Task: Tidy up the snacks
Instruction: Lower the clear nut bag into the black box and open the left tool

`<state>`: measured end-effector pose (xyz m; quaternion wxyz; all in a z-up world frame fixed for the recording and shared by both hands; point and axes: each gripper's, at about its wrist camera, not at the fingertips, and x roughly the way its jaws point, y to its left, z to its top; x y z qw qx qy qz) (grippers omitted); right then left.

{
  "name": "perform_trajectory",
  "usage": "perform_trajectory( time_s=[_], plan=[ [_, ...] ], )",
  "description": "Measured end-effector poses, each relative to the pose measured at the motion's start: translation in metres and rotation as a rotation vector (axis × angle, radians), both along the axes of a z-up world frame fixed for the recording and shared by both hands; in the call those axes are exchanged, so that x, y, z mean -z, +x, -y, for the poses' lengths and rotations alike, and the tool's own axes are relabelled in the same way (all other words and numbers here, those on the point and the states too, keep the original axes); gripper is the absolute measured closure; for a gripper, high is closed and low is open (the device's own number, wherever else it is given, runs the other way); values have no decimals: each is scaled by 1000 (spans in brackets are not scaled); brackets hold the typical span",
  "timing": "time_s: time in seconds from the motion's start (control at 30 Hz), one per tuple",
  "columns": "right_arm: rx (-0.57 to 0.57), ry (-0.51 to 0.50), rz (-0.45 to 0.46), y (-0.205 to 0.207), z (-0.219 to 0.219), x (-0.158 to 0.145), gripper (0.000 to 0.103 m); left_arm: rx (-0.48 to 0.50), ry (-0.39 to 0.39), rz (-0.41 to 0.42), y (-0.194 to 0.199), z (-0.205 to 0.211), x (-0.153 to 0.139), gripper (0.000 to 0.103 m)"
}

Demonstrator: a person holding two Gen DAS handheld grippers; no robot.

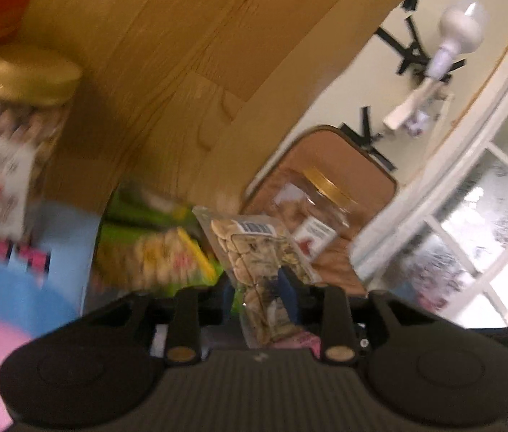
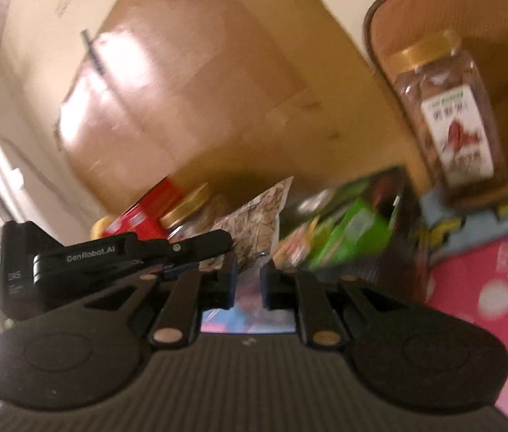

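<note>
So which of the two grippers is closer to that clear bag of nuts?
Left. The left gripper has its fingers closed on the clear bag of nuts. The right gripper sits just short of the bag, fingers apart, gripping nothing.

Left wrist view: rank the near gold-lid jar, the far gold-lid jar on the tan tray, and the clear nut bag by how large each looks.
1. Near gold-lid jar, largest, though closeness inflates it.
2. Clear nut bag, held in the left gripper.
3. Far gold-lid jar on the tan tray; similar to the bag, unsure.

Both wrist cams sit low & close, tilted, looking fwd along their fingers. Shared: clear nut pouch [image 1: 254, 252] [image 2: 257, 212], green snack packs [image 1: 156, 248] [image 2: 347, 230], brown tray [image 1: 344, 165] [image 2: 470, 10].
</note>
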<state>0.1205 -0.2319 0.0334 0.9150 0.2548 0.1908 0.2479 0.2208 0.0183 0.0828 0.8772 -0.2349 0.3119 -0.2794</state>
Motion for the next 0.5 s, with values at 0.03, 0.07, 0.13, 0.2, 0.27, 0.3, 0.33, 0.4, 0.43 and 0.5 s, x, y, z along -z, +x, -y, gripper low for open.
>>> perform_trajectory(
  time_s=[0.03,0.07,0.13,0.2,0.27,0.3,0.33,0.4,0.43,0.5],
  plan=[
    [13,-18,-2,11,-1,0,87,-13,23,-3,11,4,1,74],
    [23,-55,-8,22,-4,0,83,-25,46,-11,19,7,4,73],
    [67,-132,-7,35,-10,3,76,-55,83,-28,30,12,12,69],
    [113,-194,6,38,-14,8,68,-95,140,-31,33,14,18,70],
    [177,-227,40,32,-17,11,53,-102,208,19,26,19,17,67],
    [203,-229,63,27,-15,12,49,-107,232,32,22,20,16,58],
    [217,-226,75,24,-12,13,49,-116,250,42,17,21,15,55],
    [232,-218,81,16,-9,13,49,-120,274,56,8,24,13,55],
    [236,-208,83,13,-9,12,49,-121,286,57,4,25,13,55],
    [240,-191,86,3,-5,9,49,-126,318,66,-7,27,10,55]
  ],
)
